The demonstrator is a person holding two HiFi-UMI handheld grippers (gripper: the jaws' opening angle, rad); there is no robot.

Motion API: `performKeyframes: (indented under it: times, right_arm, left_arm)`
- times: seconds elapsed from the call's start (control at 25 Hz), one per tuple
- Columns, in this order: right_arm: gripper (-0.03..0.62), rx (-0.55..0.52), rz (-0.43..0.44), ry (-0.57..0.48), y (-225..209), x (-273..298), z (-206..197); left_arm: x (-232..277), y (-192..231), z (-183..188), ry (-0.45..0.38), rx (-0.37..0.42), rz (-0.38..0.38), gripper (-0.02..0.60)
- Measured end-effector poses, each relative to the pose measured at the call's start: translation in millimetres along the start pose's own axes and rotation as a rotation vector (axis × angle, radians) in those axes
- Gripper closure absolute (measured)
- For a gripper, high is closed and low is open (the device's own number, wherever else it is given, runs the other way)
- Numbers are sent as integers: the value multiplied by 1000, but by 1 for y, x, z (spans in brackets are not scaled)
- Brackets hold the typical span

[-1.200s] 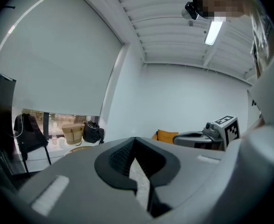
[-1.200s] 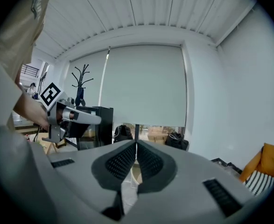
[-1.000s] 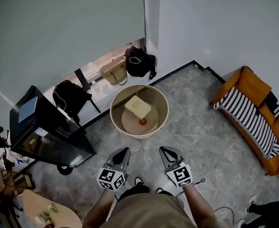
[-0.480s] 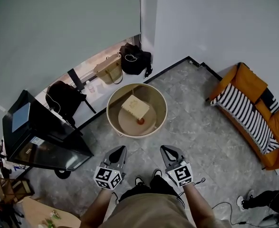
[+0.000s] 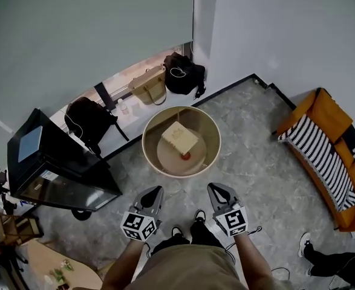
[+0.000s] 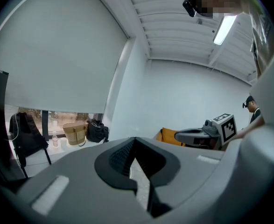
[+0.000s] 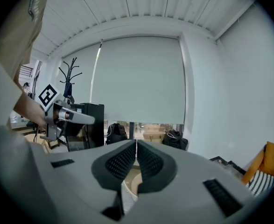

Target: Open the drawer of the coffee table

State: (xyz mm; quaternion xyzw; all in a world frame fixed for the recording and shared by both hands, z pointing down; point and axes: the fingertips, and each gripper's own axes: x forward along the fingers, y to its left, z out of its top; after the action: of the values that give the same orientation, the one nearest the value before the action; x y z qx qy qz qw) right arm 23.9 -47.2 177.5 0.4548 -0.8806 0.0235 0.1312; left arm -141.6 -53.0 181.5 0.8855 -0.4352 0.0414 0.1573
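While the person stands on the grey marbled floor (image 5: 250, 168), the left gripper (image 5: 155, 191) and the right gripper (image 5: 216, 187) are held side by side, well apart from each other, pointing toward the round beige coffee table with a raised rim (image 5: 212, 132). Each gripper view shows its ribbed black pads brought together with nothing between them, so both tools are closed and empty. Neither touches the table, which sits just ahead of them on the floor. No drawer front can be made out from above. Inside the rim lie a cream rectangular box (image 5: 179, 139) and, just beside it, a small red-orange object (image 5: 186, 156). Black-and-white square markers cover the cube on each gripper. To the left stands a black cabinet (image 5: 56, 168); a pale sticker on its front is too small to read. An orange sofa with a black-and-white striped throw (image 5: 328, 156) sits at the right.
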Motion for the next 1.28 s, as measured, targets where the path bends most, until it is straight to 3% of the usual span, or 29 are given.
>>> performKeyframes:
  times: [0.32,0.56,0.84,1.08,1.28]
  right_arm:
    - [586,-27,83,4,-41,17,-5]
    - [586,-28,123,10,-59,30,-11]
    - [586,-18,116,34,-60,45,-16]
    - [586,51,88,28,-53,55,-18]
    - [586,48,59,48,-50,64,-25]
  left_arm:
    - [53,-18,19,-21,19,19,577]
    - [73,-21,14,-2,10,35,577]
    - [77,-4,10,8,-3,28,577]
    - [79,11,10,31,-5,-15,577]
    - [82,24,3,33,-2,-53,577]
